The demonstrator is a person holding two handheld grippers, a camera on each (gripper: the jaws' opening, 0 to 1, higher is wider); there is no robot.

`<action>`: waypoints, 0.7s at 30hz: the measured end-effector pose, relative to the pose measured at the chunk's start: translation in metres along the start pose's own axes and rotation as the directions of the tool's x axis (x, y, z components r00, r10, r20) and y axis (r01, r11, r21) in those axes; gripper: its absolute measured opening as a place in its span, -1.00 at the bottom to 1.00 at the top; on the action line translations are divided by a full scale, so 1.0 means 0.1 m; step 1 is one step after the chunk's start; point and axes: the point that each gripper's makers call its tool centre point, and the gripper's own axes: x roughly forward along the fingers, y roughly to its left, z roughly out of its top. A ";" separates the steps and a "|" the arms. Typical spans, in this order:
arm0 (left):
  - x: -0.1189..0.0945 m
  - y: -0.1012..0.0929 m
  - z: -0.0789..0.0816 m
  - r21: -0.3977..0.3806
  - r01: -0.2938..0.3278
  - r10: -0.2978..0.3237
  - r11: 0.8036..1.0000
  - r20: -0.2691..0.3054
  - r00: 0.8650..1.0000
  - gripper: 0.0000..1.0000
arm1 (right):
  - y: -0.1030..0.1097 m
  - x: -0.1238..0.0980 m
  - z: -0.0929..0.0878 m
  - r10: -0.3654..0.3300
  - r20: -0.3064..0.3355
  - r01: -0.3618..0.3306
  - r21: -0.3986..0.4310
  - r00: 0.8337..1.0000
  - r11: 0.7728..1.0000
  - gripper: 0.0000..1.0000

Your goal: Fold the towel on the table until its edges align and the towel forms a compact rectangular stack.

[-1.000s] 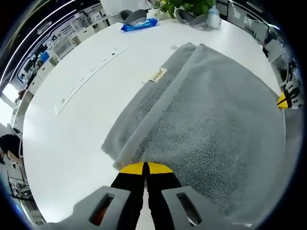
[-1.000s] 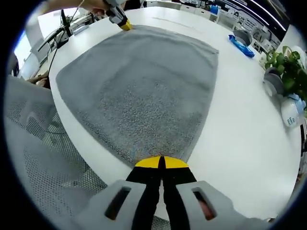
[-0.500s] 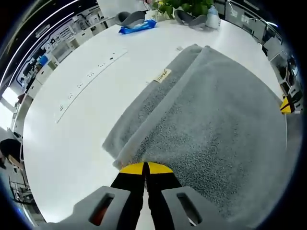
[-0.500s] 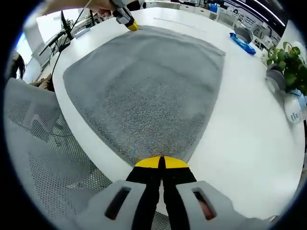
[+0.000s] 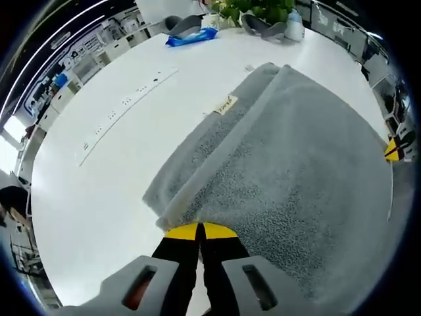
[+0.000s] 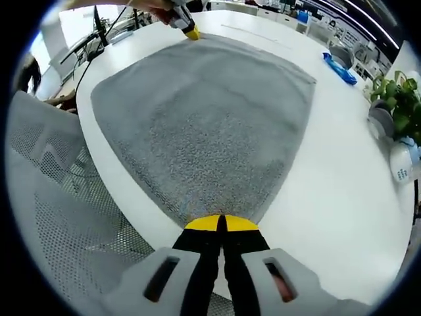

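Presently: left gripper (image 5: 200, 231) and right gripper (image 6: 221, 224), jaws pinching grey towel (image 5: 289, 178) corners at 6 o'clock; white table (image 5: 99, 164).

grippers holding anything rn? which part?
Both are shut on the grey towel: the left gripper pinches one near corner of its folded top layer, the right gripper the other near corner.

i cannot read the towel's label (image 5: 225, 104), too small. the towel (image 5: 289, 178) runs past my left gripper view's right edge. the blue packet (image 5: 191, 37) is too blurred to identify.
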 end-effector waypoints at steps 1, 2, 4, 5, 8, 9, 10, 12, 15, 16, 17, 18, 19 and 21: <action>-0.04 0.00 0.01 0.017 -0.001 0.001 1.000 0.013 1.000 -0.98 | -0.01 0.00 0.00 -0.001 -0.002 0.001 -0.004 1.000 1.000 -1.00; -0.08 0.02 0.03 0.023 -0.017 0.016 1.000 0.027 1.000 -0.98 | -0.01 0.00 0.00 0.000 -0.004 0.000 -0.005 1.000 1.000 -1.00; -0.18 0.02 0.07 0.018 -0.009 0.008 1.000 0.066 0.998 -0.88 | -0.02 0.00 0.00 0.008 -0.009 -0.008 0.007 1.000 1.000 -1.00; -0.23 0.02 0.09 -0.015 -0.016 0.017 1.000 0.084 0.996 -0.84 | -0.02 0.00 0.00 0.014 -0.011 -0.014 0.018 1.000 1.000 -1.00; -0.42 0.06 0.09 -0.066 -0.069 0.077 0.995 0.134 0.988 -0.82 | -0.02 0.00 0.00 0.025 -0.009 -0.024 0.024 1.000 0.999 -1.00; -0.47 0.04 0.07 -0.073 -0.065 0.074 0.995 0.135 0.988 -0.81 | -0.01 0.00 0.00 0.027 -0.007 -0.027 0.022 1.000 0.999 -1.00; -0.51 0.01 0.04 -0.069 -0.057 0.066 0.996 0.136 0.988 -0.80 | -0.01 0.00 0.00 0.030 -0.002 -0.030 0.010 1.000 1.000 -1.00; -0.63 -0.08 0.01 -0.081 -0.046 0.059 0.996 0.166 0.984 -0.80 | -0.01 0.00 0.00 0.033 0.004 -0.033 -0.002 0.999 0.999 -1.00; -0.84 -0.28 -0.05 -0.082 -0.024 0.043 0.996 0.237 0.971 -0.76 | -0.01 0.00 0.00 0.043 0.003 -0.043 -0.001 0.999 0.999 -1.00; -0.89 -0.35 -0.07 -0.081 -0.011 0.031 0.997 0.248 0.968 -0.75 | -0.01 0.00 0.00 0.049 0.002 -0.049 -0.003 0.999 0.999 -1.00; -0.96 -0.44 -0.14 -0.112 0.000 0.029 0.994 0.256 0.966 -0.75 | -0.02 0.00 0.00 0.060 0.003 -0.060 -0.005 0.998 0.998 -1.00; -0.99 -0.51 -0.19 -0.149 0.008 0.031 0.989 0.256 0.966 -0.75 | -0.02 0.00 0.00 0.064 0.003 -0.064 -0.003 0.998 0.998 -1.00; -1.02 -0.58 -0.25 -0.139 0.021 0.015 0.990 0.250 0.968 -0.74 | -0.02 0.00 0.00 0.077 0.006 -0.077 0.004 0.997 0.997 -1.00; -1.10 -0.77 -0.35 -0.140 0.037 0.002 0.989 0.271 0.963 -0.74 | -0.02 -0.01 0.00 0.097 0.010 -0.097 0.018 0.995 0.995 -1.00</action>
